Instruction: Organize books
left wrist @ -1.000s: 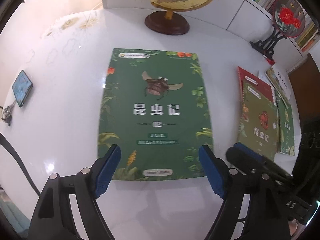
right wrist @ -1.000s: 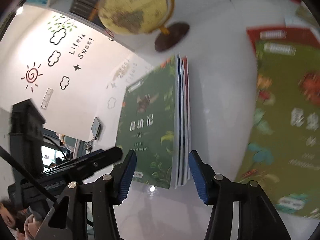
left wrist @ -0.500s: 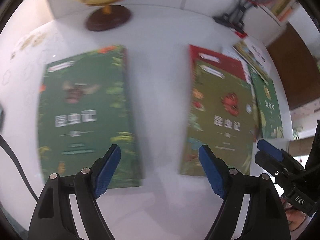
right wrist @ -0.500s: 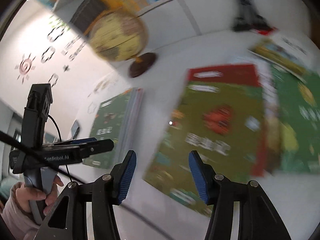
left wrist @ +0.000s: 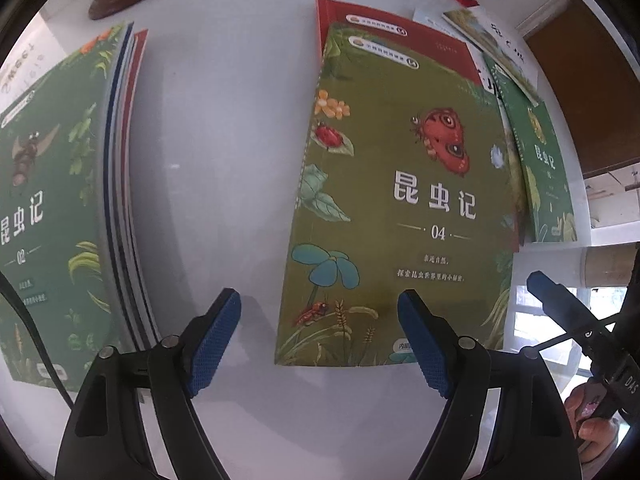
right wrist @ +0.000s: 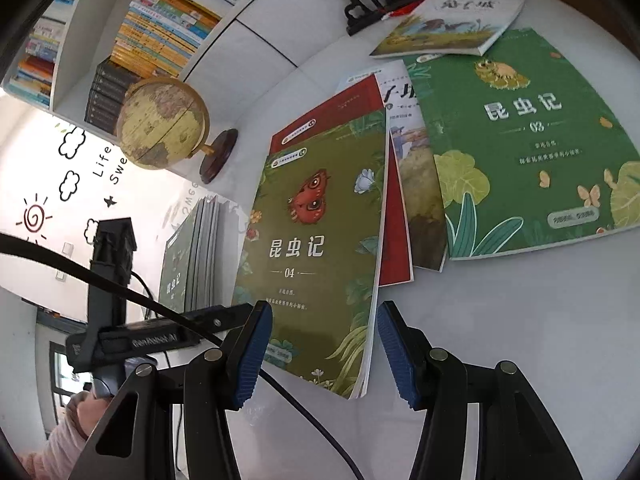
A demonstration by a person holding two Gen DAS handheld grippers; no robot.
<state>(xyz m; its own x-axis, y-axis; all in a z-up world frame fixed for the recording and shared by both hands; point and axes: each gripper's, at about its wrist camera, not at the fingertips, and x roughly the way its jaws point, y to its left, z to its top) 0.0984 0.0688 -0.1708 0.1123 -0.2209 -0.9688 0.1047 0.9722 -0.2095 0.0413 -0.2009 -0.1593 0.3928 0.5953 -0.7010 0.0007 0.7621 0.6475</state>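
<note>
Both grippers had swung away from the neat stack (left wrist: 60,208) topped by volume 02 and now hung over the olive-green volume 04 (left wrist: 404,200), which lay on the white table (left wrist: 224,160) well right of that stack, overlapping a red book (left wrist: 400,28). The left gripper (left wrist: 320,340) stood wide open and empty; the right gripper (right wrist: 324,352), about half open, held nothing either. Volume 04 looked like the next pick; volume 03 (right wrist: 520,140) waited beyond it.
</note>
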